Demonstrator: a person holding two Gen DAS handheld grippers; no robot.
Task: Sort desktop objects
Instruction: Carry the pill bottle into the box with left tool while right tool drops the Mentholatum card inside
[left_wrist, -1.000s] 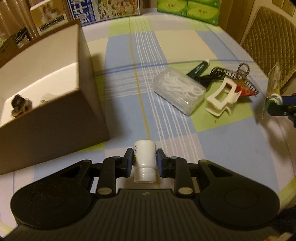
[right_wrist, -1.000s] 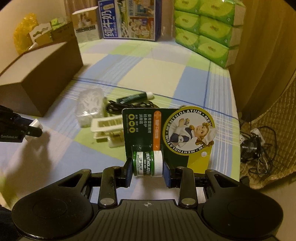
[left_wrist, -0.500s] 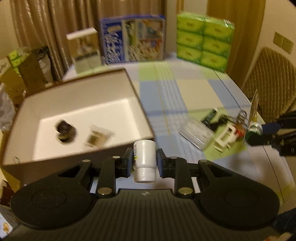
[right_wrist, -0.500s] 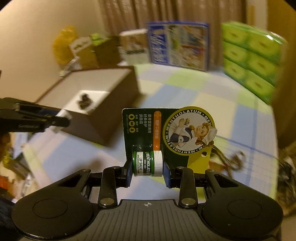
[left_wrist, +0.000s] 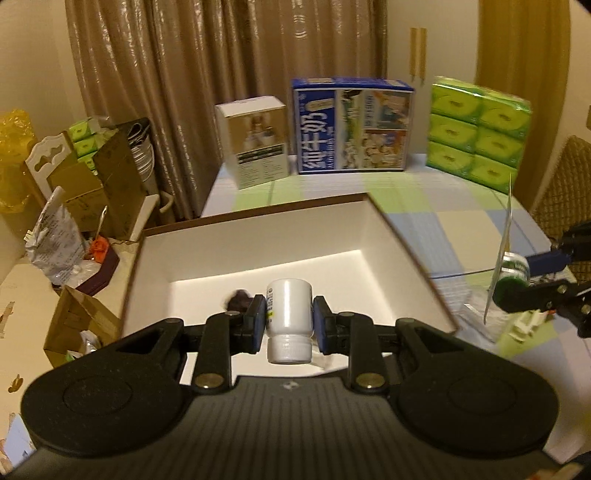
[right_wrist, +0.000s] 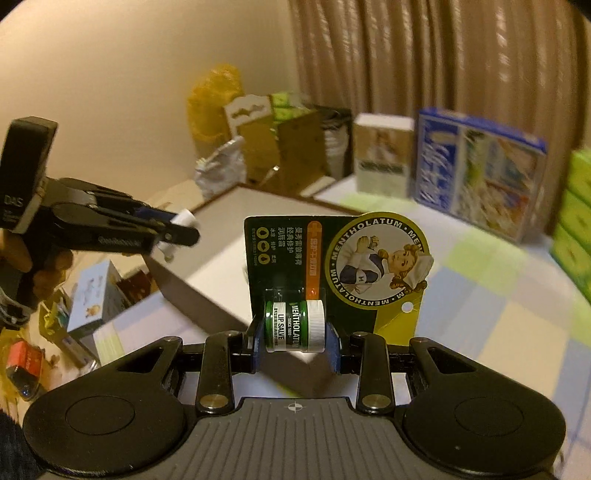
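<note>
My left gripper (left_wrist: 289, 325) is shut on a small white bottle (left_wrist: 288, 318), cap towards the camera, held above the open brown cardboard box (left_wrist: 258, 236) with a white inside. A dark small item (left_wrist: 238, 298) lies on the box floor just left of the bottle. My right gripper (right_wrist: 295, 338) is shut on a green lip salve jar on its printed card (right_wrist: 334, 266), hovering over the near corner of the same box (right_wrist: 221, 273). The left gripper (right_wrist: 173, 230) with the white bottle (right_wrist: 184, 221) shows at the left of the right wrist view. The right gripper (left_wrist: 517, 275) appears at the right edge of the left wrist view.
At the table's back stand a blue milk carton box (left_wrist: 352, 123), a white box (left_wrist: 255, 140) and stacked green tissue packs (left_wrist: 478, 133). Left of the table are cardboard pieces and bags (left_wrist: 85, 192). A white clip (left_wrist: 528, 323) lies on the checked tablecloth beside the box.
Both grippers rose and swung left from the pile of items to the cardboard box, each keeping its load. The box interior now lies right under the left gripper.
</note>
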